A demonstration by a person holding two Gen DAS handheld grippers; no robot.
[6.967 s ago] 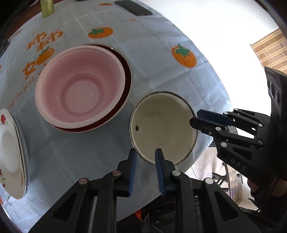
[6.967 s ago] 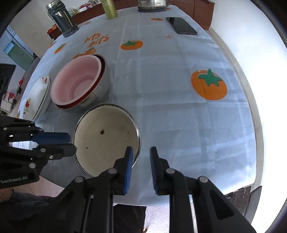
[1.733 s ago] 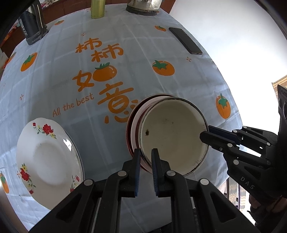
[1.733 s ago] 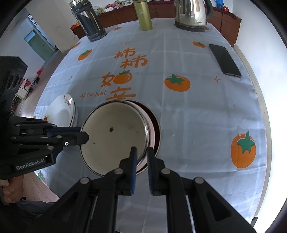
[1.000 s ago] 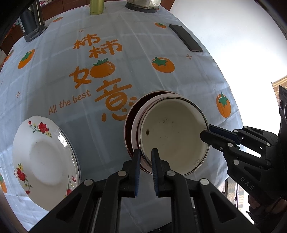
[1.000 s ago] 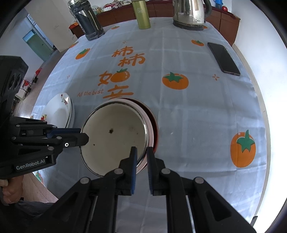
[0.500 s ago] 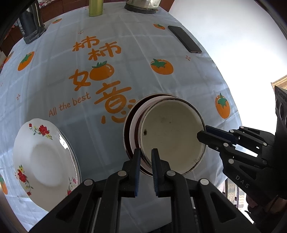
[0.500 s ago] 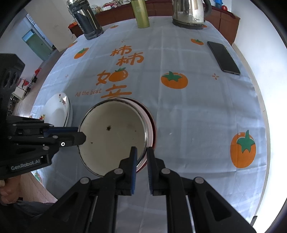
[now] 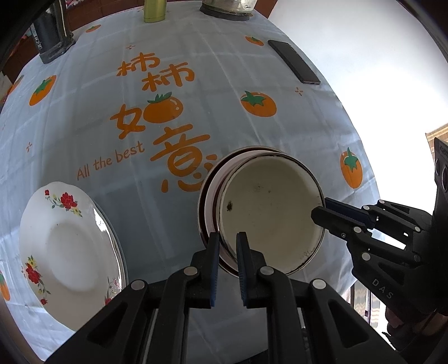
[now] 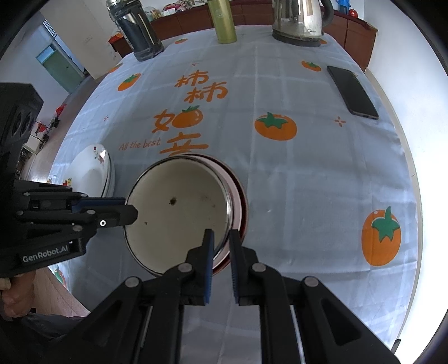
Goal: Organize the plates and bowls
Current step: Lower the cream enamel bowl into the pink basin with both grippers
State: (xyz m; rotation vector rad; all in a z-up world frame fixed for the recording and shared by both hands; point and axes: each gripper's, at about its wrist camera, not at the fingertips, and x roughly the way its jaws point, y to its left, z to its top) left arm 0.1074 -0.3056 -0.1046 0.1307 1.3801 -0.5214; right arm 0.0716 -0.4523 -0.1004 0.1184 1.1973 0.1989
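Note:
A cream enamel bowl (image 9: 271, 212) with a dark rim sits nested inside the pink bowl (image 9: 214, 184), which sits in a dark red-rimmed bowl. My left gripper (image 9: 226, 243) is shut on the cream bowl's near rim. My right gripper (image 10: 221, 240) is shut on the opposite rim of the same bowl (image 10: 179, 212), and shows in the left wrist view (image 9: 322, 212) at the bowl's right edge. A white flowered plate (image 9: 64, 252) lies to the left on the tablecloth; it also shows in the right wrist view (image 10: 95, 170).
A black phone (image 10: 352, 92) lies at the far right of the table. A steel kettle (image 10: 296, 22), a green bottle (image 10: 224, 22) and a dark jar (image 10: 137, 30) stand along the far edge. The table edge (image 9: 372, 179) is close on the right.
Seven seconds ago the cream bowl stood on the cloth beside the pink bowl with both grippers open. Now both grippers grip its rim and it sits inside the pink bowl. Little movement in the last second.

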